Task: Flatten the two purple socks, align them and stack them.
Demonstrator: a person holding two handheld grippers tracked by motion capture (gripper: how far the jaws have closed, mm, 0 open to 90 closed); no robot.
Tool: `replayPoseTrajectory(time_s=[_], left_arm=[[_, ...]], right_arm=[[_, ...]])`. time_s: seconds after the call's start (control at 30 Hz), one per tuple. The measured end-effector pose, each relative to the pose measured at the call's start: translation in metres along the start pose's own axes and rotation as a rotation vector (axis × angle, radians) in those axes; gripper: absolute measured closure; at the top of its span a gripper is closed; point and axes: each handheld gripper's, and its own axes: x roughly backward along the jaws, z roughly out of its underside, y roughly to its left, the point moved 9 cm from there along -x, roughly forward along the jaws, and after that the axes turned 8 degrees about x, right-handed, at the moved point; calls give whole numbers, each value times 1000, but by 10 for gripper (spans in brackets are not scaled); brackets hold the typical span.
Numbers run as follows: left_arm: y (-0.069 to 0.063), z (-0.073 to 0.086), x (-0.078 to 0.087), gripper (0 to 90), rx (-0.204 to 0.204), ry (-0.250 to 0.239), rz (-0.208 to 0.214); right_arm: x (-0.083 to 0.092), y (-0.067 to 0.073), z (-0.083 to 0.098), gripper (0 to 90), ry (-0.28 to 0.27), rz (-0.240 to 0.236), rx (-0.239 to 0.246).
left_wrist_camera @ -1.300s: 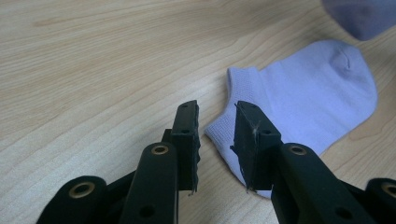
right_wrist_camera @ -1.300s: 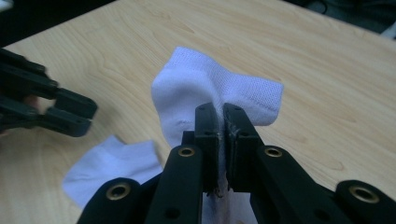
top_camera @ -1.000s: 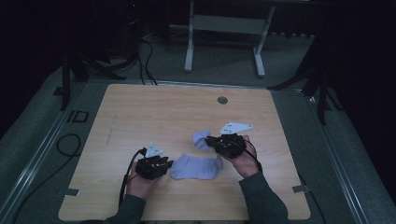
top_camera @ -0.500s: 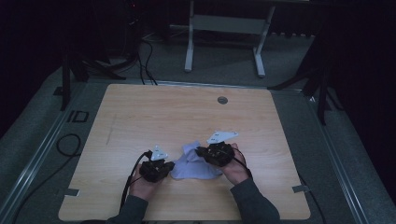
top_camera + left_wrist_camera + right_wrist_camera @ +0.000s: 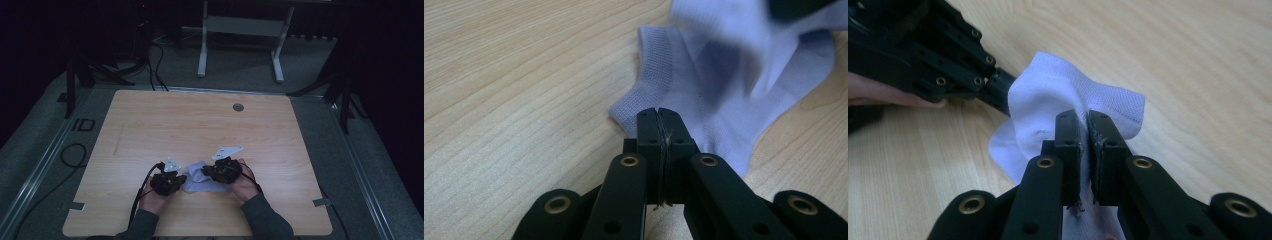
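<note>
Wood-grain surface [image 5: 150,125], dim room around it. Near to far:

Near edge, 6 o'clock: the person's forearms come in, one gripper in each hand. Left gripper [image 5: 169,182] at about 7 o'clock of the sock, right gripper [image 5: 220,171] at about 3 o'clock.

Sock [image 5: 197,180]: pale lilac, short ankle type, lying on the surface between the two grippers, near the front edge, slightly left of centre.

Left fingers [image 5: 648,131]: just been closing, now pressed together on the sock's ribbed cuff corner [image 5: 626,111]. Only a thin bit of cloth is between them.

Right fingers [image 5: 1067,135]: clamped on a bunched fold of the sock [image 5: 1048,95]; a narrow gap stays between them, taken up by fabric. The fold is lifted and tented off the wood, with the left gripper [image 5: 953,55] just beyond it at 10 o'clock.

Handling, my read: light, soft, zero stiffness, so it drapes and follows whichever end moves. Knit is grippy enough, but a thin single layer can slide out of the pinch. Cuff rib is the best hold, being thicker and hemmed. The toe-end fold is fine if both layers are caught. Nothing fragile.

Farther out: bare surface to 12 o'clock, a round grommet [image 5: 238,107] near the far edge. Beyond it, a white frame stand [image 5: 240,35] on the grey floor and cables [image 5: 152,55] at 11 o'clock.
</note>
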Motion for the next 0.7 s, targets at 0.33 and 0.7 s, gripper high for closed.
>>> replayPoseTrajectory(time_s=[0.33,0.7], left_arm=[[-1,0,0,890,4,-2,-1],[0,0,-1,892,10,4,11]], right_arm=[[-18,8,6,833,41,-31,15],[-28,8,11,823,73,-32,11]])
